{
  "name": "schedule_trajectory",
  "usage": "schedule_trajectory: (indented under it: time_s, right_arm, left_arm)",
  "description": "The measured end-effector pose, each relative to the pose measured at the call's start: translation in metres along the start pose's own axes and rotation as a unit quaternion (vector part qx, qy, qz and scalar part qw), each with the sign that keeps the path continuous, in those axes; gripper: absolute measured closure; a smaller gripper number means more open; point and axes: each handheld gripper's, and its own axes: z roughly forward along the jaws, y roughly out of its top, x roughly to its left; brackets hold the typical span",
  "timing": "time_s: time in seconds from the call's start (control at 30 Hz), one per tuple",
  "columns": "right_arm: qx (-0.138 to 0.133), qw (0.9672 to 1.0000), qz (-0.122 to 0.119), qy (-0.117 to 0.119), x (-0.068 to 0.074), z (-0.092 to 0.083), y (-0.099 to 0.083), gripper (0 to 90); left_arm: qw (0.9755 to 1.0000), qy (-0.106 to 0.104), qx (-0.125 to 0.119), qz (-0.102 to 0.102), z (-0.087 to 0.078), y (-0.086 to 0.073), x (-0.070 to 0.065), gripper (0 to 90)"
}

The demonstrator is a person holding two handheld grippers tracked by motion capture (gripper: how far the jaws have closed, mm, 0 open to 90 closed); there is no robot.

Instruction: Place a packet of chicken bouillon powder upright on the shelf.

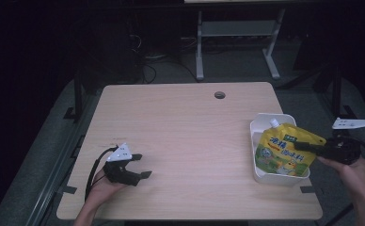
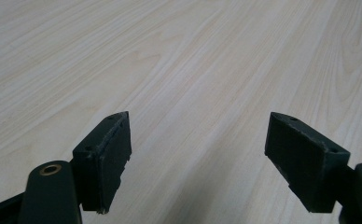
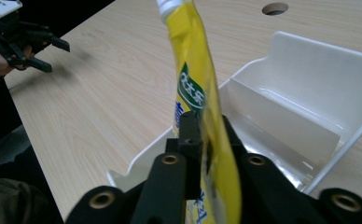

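Overhead table (image 1: 180,122), two gripper-mounted close-ups

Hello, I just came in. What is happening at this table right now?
A person sits at a wooden table with a gripper in each hand. The right gripper is shut on a yellow refill pouch with a white spout, holding it at a white plastic bin near the table's right edge; whether the pouch rests on the bin's floor cannot be told. The left gripper is open and holds nothing, low over bare wood at the front left.
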Motion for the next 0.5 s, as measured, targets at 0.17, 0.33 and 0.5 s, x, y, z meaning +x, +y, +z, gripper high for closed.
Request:
schedule_trajectory:
  time_s: [0.17, 0.33, 0.5]
  right_arm:
    - [-0.003, 1.0000, 0.000, -0.004, 0.004, -0.001, 0.008, 69.4]
    - [-0.006, 0.9999, -0.005, -0.009, 0.008, -0.001, 0.015, 65.8]
    - [-0.013, 0.9996, -0.017, -0.019, 0.014, 0.000, 0.028, 62.6]
  left_arm:
    - [1.0000, -0.001, 0.001, 0.000, 0.000, 0.000, 0.000, 22.3]
    - [1.0000, -0.001, 0.001, 0.000, -0.001, 0.000, 0.000, 22.3]
    - [1.0000, 0.000, -0.001, -0.001, -0.002, 0.000, 0.001, 22.2]
